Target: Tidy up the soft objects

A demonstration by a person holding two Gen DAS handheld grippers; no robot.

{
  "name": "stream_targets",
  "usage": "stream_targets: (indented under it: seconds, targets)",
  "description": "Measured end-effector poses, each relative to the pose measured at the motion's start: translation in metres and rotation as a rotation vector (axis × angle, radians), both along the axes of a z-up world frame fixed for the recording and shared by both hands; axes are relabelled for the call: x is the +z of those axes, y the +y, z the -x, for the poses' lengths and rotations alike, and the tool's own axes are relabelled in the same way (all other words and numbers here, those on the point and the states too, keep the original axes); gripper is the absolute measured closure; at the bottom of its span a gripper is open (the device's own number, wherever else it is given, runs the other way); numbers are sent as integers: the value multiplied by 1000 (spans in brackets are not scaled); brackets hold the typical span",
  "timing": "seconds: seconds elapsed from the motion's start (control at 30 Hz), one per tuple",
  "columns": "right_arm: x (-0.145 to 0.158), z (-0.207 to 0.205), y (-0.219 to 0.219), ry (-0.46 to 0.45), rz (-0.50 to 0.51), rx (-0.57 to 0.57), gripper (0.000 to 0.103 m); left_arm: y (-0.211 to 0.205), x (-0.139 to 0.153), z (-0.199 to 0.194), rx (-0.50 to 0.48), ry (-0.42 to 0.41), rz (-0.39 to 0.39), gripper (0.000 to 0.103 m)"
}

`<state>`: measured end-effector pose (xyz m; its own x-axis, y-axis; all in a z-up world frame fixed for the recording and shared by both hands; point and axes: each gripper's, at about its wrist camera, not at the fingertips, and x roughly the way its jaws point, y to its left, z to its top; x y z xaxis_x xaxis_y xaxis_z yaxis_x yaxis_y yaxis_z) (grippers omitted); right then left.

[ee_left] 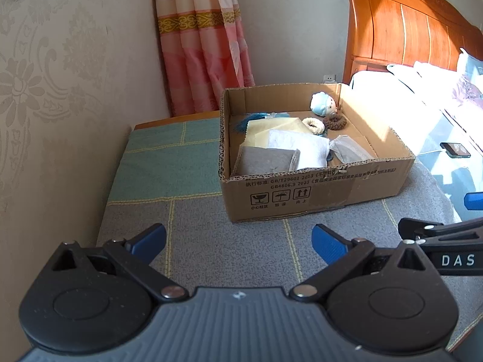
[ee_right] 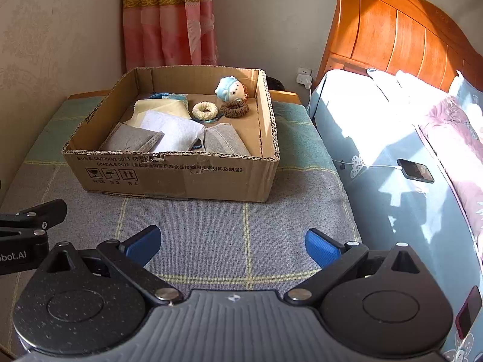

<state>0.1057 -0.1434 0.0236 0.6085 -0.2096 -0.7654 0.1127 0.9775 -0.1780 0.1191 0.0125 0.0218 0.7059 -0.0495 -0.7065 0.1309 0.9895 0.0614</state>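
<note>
A shallow cardboard box (ee_left: 302, 193) (ee_right: 169, 178) stands on a grey and green checked cloth. Inside lie folded grey, white and cream cloths (ee_left: 283, 147) (ee_right: 169, 129), a pale blue plush doll (ee_left: 323, 102) (ee_right: 231, 88) at the back, a cream scrunchie (ee_left: 313, 125) (ee_right: 204, 111), a brown scrunchie (ee_left: 335, 122) (ee_right: 234, 108) and a teal tassel (ee_left: 249, 120). My left gripper (ee_left: 238, 242) is open and holds nothing, low over the cloth in front of the box. My right gripper (ee_right: 232, 246) is likewise open, short of the box's front wall. Each gripper's body shows at the other view's edge.
A patterned wall (ee_left: 45, 105) runs close on the left. A pink curtain (ee_right: 169, 18) hangs behind the box. On the right is a bed with a wooden headboard (ee_right: 392, 27), pillows and a phone (ee_right: 415, 170) on a charging cable.
</note>
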Motion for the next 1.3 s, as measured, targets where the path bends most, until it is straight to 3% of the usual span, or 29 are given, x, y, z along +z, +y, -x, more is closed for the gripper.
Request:
stream_targets:
  seconds: [1.3]
  targets:
    - [9, 6, -5, -33, -8, 11, 0, -7, 8, 4, -7, -11, -5, 1]
